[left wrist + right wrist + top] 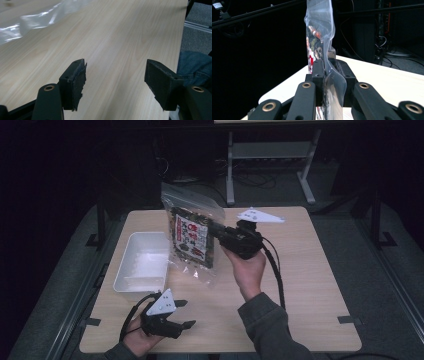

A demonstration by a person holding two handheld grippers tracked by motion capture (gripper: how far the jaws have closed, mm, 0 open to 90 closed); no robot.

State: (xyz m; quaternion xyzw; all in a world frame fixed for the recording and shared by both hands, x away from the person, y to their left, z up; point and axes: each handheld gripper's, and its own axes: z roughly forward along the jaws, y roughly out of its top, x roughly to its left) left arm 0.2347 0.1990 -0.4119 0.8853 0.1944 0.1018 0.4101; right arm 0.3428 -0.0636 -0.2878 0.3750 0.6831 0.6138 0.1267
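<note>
A clear plastic bag (192, 235) holding a dark printed snack packet hangs upright over the middle of the wooden table (310, 285). My right gripper (218, 234) is shut on the bag's right edge and holds it off the table. In the right gripper view the bag (322, 32) rises edge-on from between the two pressed pads. My left gripper (184, 313) lies low near the table's front left edge, jaws open and empty. In the left gripper view its pads (77, 80) stand wide apart over bare wood (117, 42).
A white rectangular tub (142, 262) sits on the left of the table, just left of the hanging bag. A crumpled bit of clear plastic (32, 20) lies ahead of the left gripper. A blue-jeaned knee (193, 67) is beside the table's edge. Dark floor and metal frames surround the table.
</note>
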